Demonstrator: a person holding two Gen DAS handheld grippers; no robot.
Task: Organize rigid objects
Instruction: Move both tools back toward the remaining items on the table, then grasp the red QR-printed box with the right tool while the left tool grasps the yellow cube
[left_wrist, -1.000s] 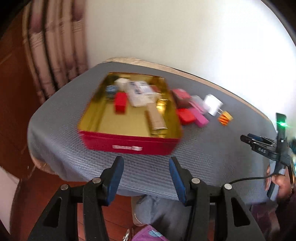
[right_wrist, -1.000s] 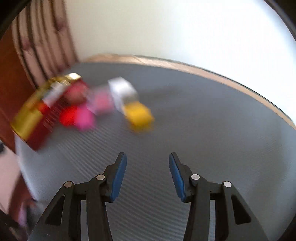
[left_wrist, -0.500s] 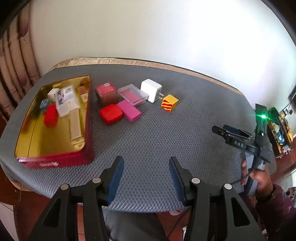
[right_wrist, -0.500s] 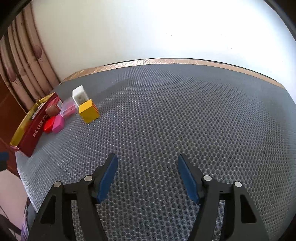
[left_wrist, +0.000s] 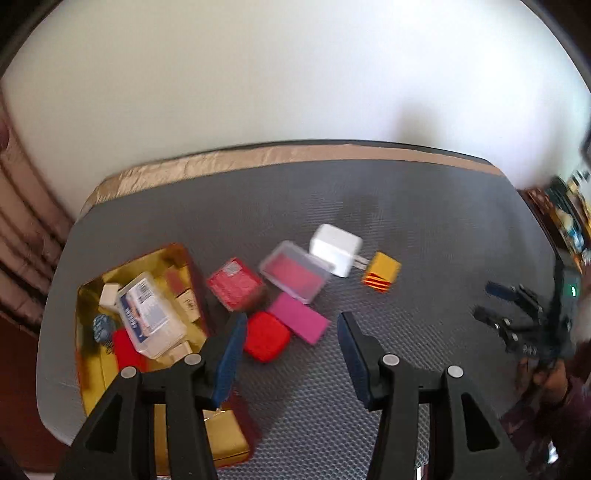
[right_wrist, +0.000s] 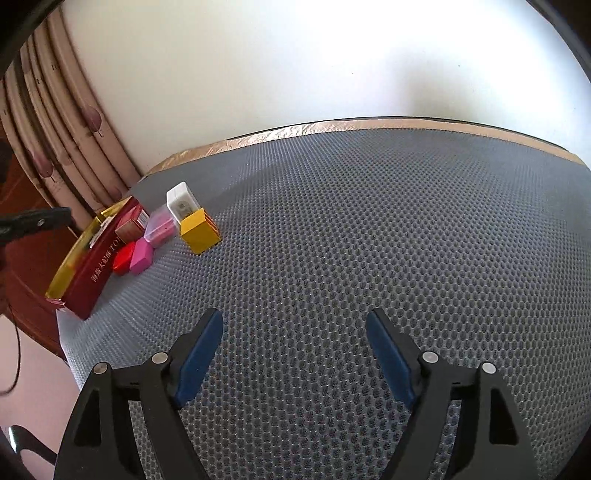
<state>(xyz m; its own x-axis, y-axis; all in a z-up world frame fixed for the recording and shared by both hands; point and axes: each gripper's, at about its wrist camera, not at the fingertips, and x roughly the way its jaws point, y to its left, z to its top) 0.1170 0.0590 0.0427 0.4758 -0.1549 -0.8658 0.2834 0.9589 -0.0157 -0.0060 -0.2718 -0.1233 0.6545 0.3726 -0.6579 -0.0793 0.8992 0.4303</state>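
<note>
Both grippers are hanging empty, the left gripper (left_wrist: 291, 354) gaping above the red case (left_wrist: 266, 340) beside the gold tin (left_wrist: 90, 369), likely its next pick, while the right gripper (right_wrist: 295, 354), jaws just widening, is waiting over bare mat (right_wrist: 369, 240).

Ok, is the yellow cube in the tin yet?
No. The yellow cube sits on the grey mat, right of the white charger, outside the tin.

Bare mat (right_wrist: 369, 240) lies open right of the yellow block (right_wrist: 199, 234); the tin (right_wrist: 92, 273) walls the left.
</note>
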